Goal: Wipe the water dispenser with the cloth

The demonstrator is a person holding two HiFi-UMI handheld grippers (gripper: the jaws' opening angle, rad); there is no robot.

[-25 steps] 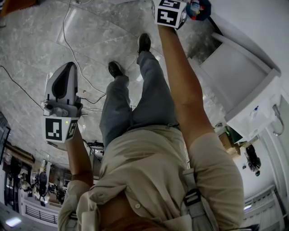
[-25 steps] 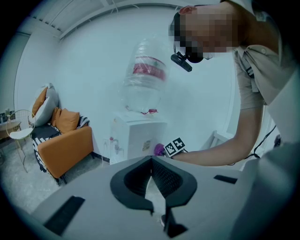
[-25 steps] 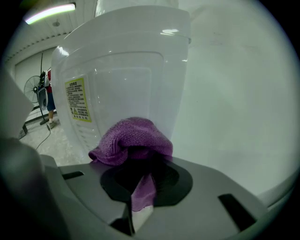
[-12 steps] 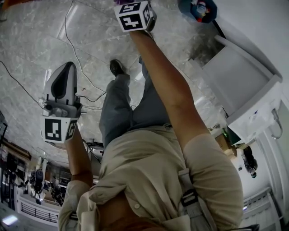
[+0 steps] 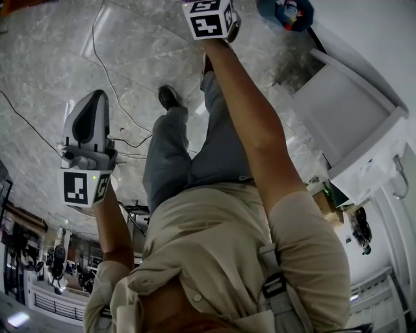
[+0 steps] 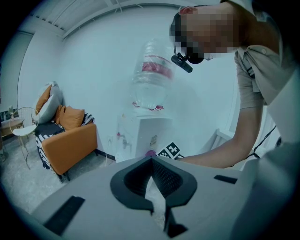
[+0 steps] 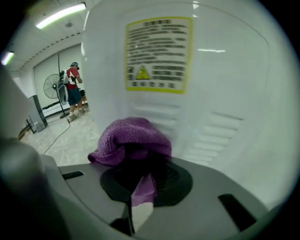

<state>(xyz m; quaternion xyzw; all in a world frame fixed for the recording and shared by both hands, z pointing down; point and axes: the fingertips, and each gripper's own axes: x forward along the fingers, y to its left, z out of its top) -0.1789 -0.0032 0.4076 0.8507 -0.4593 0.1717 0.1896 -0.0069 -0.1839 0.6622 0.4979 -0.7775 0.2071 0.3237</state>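
The white water dispenser [image 5: 348, 127] stands at the right in the head view, its bottle [image 5: 285, 13] at the top edge. My right gripper [image 7: 140, 157] is shut on a purple cloth [image 7: 133, 136], which is bunched against a white dispenser panel [image 7: 225, 93] under a yellow warning label [image 7: 158, 54]. In the head view only its marker cube [image 5: 209, 18] shows, at the end of an outstretched arm. My left gripper [image 5: 97, 94] hangs low at the left, away from the dispenser, its jaws shut with nothing between them. The left gripper view shows the dispenser [image 6: 151, 133] and bottle [image 6: 152, 75] from afar.
Cables [image 5: 97, 52] run over the marble floor. An orange armchair [image 6: 70, 140] and a small round table [image 6: 21, 131] stand left of the dispenser. Beyond the dispenser, a person [image 7: 72, 89] stands by a floor fan [image 7: 49, 86].
My right gripper swung left from beside the bottle, then came back slightly right, still holding the cloth. The left gripper has barely moved.
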